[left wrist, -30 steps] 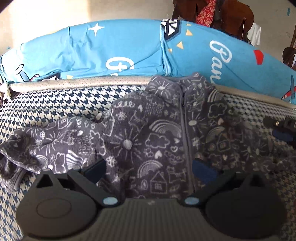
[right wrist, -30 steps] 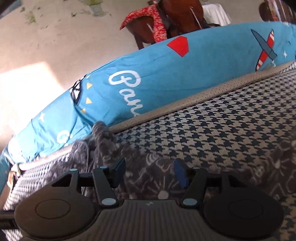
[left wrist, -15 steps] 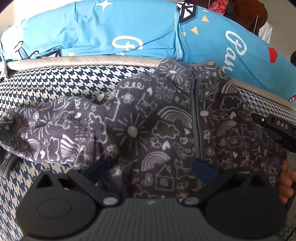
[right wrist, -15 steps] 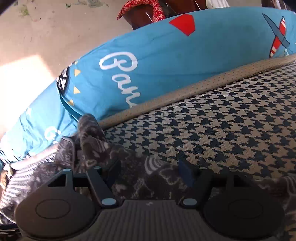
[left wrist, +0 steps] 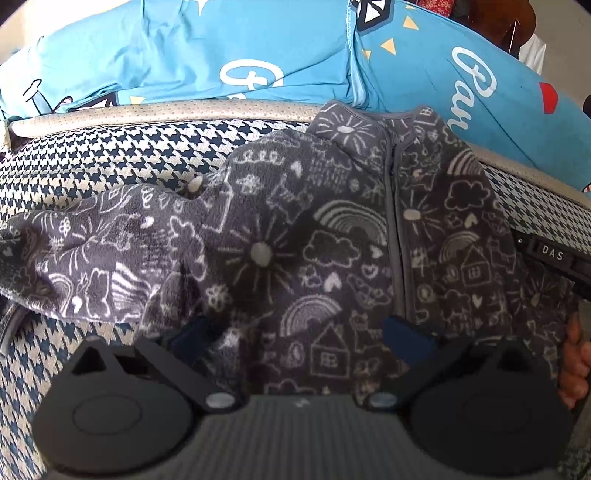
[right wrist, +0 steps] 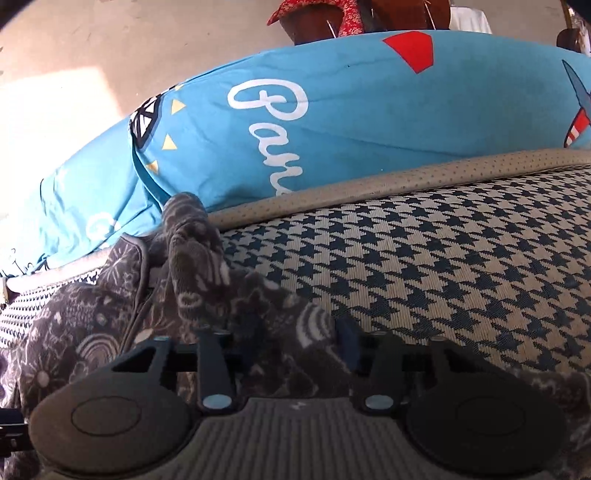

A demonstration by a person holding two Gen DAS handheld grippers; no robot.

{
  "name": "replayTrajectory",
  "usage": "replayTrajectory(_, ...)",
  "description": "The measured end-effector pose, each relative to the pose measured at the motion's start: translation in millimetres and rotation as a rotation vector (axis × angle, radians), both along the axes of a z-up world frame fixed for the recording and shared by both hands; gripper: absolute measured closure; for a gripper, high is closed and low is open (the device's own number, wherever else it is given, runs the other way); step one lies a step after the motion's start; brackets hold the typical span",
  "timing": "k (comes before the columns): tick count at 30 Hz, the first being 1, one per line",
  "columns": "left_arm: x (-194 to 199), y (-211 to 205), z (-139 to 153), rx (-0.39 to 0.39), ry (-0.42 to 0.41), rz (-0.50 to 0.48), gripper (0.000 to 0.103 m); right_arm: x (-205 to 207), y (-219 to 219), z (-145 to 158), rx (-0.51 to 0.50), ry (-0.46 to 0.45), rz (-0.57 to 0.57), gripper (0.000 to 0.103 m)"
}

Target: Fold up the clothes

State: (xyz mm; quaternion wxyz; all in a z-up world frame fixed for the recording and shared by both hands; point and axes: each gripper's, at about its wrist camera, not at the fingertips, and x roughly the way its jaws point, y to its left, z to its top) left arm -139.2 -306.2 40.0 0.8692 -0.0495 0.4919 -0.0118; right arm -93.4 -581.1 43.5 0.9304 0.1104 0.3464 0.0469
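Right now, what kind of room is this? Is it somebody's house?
Probably a home, maybe a bedroom or living room. A grey fleece jacket lies on a checked cushion, blue pillows with white writing sit behind it, and wooden furniture stands further back.

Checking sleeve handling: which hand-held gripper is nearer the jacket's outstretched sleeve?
Left. The left hand-held gripper sits open beside the sleeve; the right hand-held gripper is closing on the jacket's opposite side.

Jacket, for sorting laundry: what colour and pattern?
Dark grey jacket with white doodles: suns, rainbows, clouds, houses. Clearest in the left wrist view.
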Motion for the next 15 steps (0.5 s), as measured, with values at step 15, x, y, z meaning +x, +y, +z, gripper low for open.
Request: replayTrajectory(15,6,2,-9,0.019,0.006,0.004,0.0,-9,-30,27,0.006,-0.077,-0.271,0.097)
